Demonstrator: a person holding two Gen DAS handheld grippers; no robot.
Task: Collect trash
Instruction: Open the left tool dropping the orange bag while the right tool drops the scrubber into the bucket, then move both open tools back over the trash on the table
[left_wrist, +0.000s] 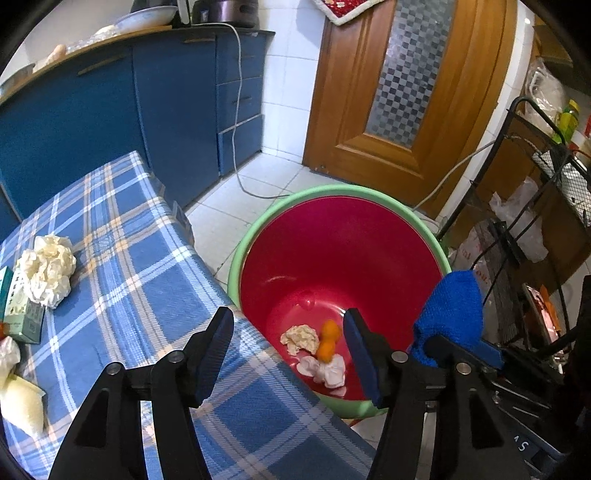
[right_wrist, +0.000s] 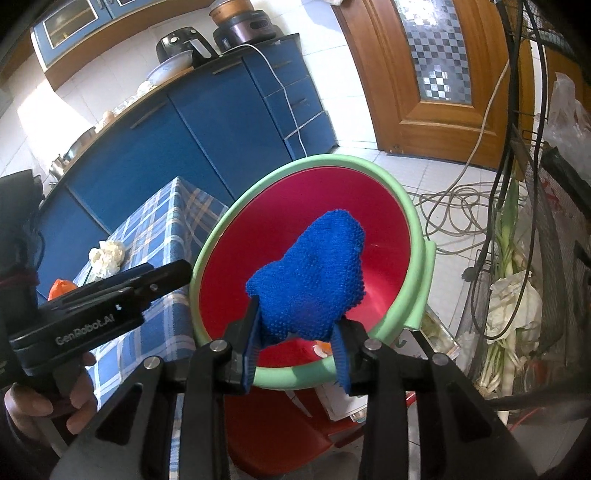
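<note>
My left gripper (left_wrist: 288, 354) hangs over the edge where the checked worktop (left_wrist: 122, 258) meets the red basin (left_wrist: 332, 240), its jaws standing wide with nothing between them. In the basin bottom lie two paper wads and an orange peel (left_wrist: 327, 341). The next piece of trash, a crumpled paper ball (left_wrist: 48, 269), sits on the worktop well to the left of these jaws and farther from me, just beside a small carton (left_wrist: 22, 314). My right gripper (right_wrist: 295, 354) is over the basin, jaws set narrow around a blue cloth (right_wrist: 310, 280). I judge the left hand nearer to the paper ball, so the reach goes leftward, away from the basin.
</note>
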